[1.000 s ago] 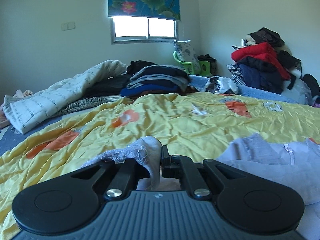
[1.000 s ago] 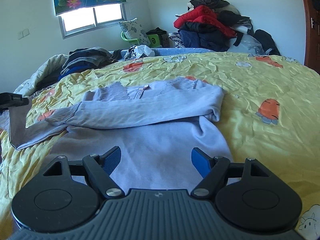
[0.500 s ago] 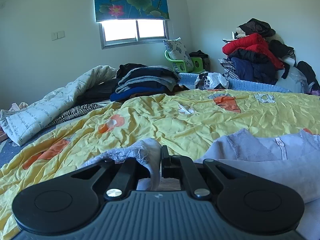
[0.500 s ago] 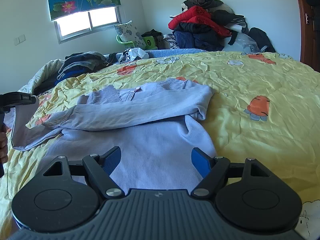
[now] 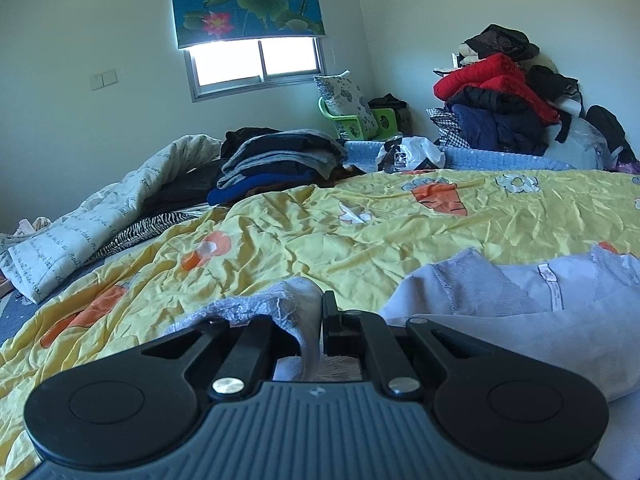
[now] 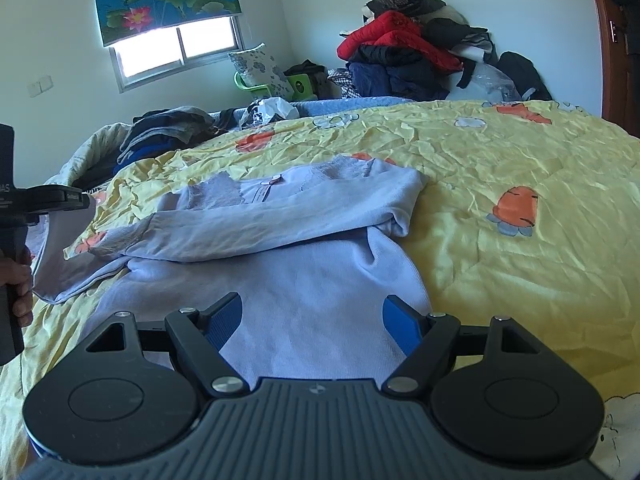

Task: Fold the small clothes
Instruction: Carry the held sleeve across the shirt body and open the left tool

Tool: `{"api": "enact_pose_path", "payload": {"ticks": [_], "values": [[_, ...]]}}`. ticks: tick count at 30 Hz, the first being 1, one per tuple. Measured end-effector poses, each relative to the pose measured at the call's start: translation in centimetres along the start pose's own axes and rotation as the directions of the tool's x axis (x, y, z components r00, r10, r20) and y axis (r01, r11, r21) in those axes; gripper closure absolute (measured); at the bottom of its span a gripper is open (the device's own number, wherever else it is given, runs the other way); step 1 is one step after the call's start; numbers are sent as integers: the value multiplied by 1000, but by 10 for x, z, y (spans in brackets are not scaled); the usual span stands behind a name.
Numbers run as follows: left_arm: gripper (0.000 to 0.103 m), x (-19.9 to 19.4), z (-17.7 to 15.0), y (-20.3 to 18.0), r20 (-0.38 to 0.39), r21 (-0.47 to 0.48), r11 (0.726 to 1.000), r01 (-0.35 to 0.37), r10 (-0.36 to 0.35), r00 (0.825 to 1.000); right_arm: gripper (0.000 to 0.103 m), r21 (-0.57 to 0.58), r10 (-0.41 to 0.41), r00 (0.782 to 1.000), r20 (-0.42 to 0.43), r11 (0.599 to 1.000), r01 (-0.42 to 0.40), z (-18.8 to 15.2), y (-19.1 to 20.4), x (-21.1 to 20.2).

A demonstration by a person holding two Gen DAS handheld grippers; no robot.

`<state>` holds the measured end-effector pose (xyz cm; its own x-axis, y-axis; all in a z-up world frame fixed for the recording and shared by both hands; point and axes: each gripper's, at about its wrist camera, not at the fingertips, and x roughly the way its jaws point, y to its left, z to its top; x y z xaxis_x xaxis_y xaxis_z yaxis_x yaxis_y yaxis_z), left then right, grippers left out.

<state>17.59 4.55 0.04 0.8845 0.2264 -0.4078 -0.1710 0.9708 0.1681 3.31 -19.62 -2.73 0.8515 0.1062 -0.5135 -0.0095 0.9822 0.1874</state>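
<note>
Covering the bed in front of you is a crumpled yellow quilt (image 6: 500,168) printed with orange carrots, and on it lies the pale lilac top (image 6: 304,280), spread flat with one sleeve folded across its chest. Beyond it, at the far side of the bed, you have a stack of folded dark clothes (image 5: 280,164), and against the corner wall a heap of red and dark garments (image 5: 500,108). Your right tongs (image 6: 312,320) hover just above the hem of the top with their blue pads well apart and nothing between them. Your left tongs (image 5: 320,320) are clamped together on the cuff of the other sleeve (image 5: 296,312), whose frayed edge drapes over the left finger; from the right wrist view that sleeve hangs lifted off the quilt at the left edge, below your hand (image 6: 18,280) on the handle.
</note>
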Motion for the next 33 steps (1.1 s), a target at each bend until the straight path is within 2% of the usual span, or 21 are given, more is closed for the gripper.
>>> {"api": "enact_pose_path", "payload": {"ticks": [8, 17, 25, 33], "values": [[99, -4, 8, -20, 15, 21, 999, 31, -31, 999, 23, 8, 12, 1000, -4, 1000, -12, -2, -3, -1], [99, -14, 42, -82, 66, 63, 989, 130, -134, 989, 23, 24, 8, 1000, 3, 1000, -8, -5, -8, -5], [99, -31, 47, -149, 63, 136, 960, 244, -254, 965, 23, 38, -5, 1000, -3, 999, 5, -11, -18, -8], [99, -49, 47, -202, 68, 194, 926, 325, -343, 937, 23, 50, -22, 1000, -7, 998, 22, -17, -29, -15]]}}
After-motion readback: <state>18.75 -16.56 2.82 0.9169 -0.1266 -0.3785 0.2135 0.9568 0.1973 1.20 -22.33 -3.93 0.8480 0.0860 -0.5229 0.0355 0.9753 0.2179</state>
